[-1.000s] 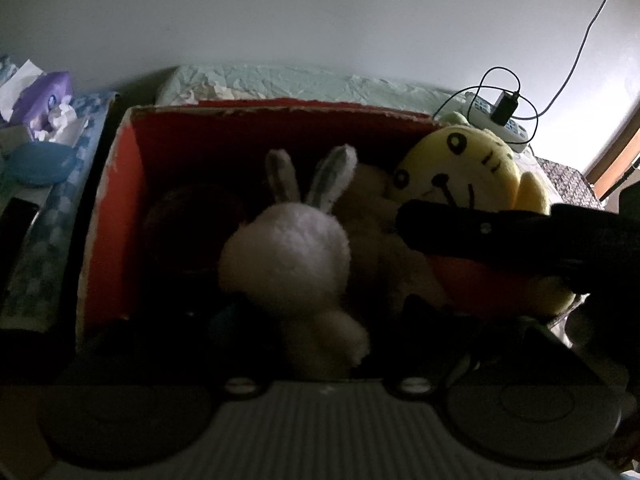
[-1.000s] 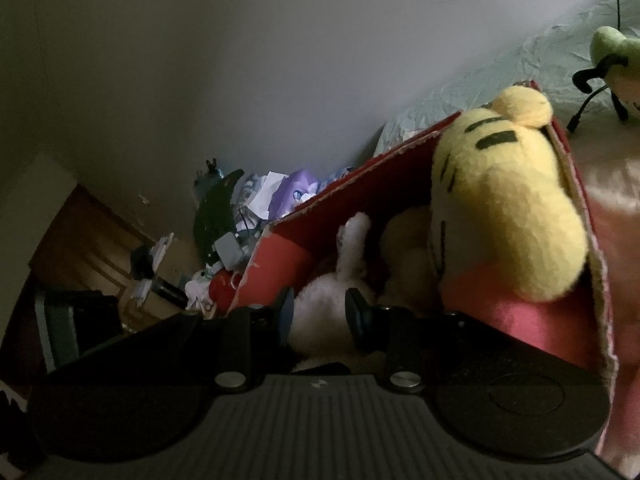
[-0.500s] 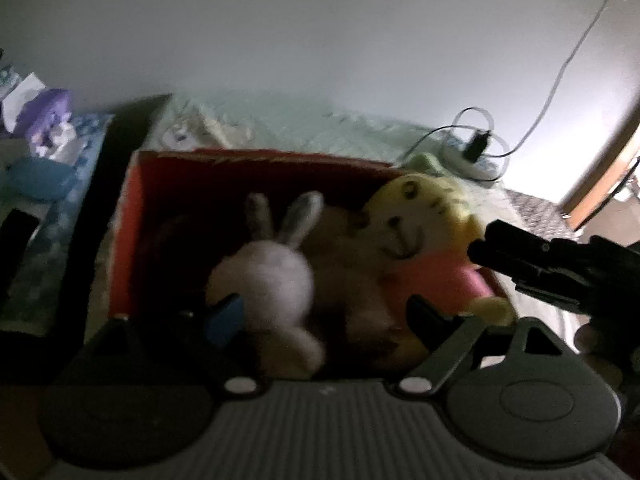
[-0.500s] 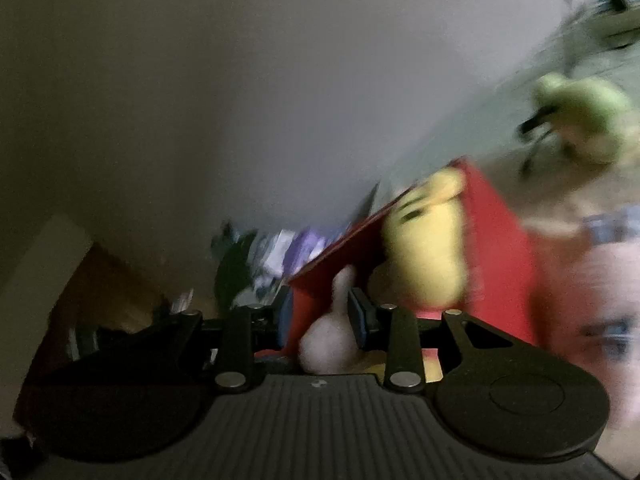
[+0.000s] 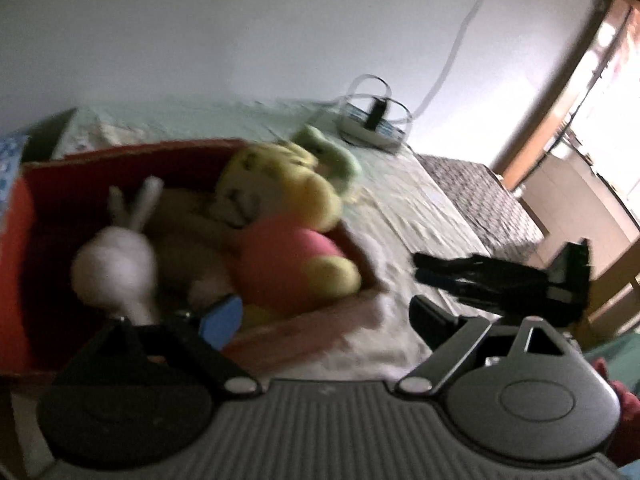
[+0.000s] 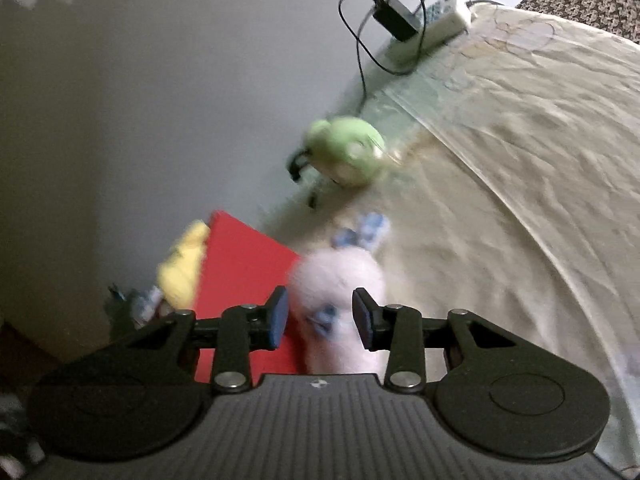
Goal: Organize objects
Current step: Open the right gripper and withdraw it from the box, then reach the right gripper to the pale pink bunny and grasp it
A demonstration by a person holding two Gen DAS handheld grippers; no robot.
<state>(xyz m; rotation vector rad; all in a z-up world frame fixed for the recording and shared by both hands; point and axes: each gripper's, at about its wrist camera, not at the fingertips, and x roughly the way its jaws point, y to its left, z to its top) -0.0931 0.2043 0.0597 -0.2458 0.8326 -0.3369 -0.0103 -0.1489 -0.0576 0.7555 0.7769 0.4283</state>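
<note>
While the red cardboard box [image 5: 16, 264] on the bed [image 6: 520, 184] held a yellow plush bear [image 5: 280, 224], the right gripper [image 6: 320, 316] jaws stood open around a white plush rabbit [image 6: 340, 280], and the left gripper [image 5: 324, 316] was wide open, holding nothing.

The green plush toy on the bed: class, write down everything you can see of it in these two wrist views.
The green plush toy is small, rounded and soft-looking, pale green with a lighter face patch and a dark strap or cord at its wall side. It lies on the pale bedsheet outside the red box, near the wall, between the box and the white power strip. In the left wrist view it shows just behind the yellow plush. Neither gripper touches it. Blur hides finer detail.
</note>
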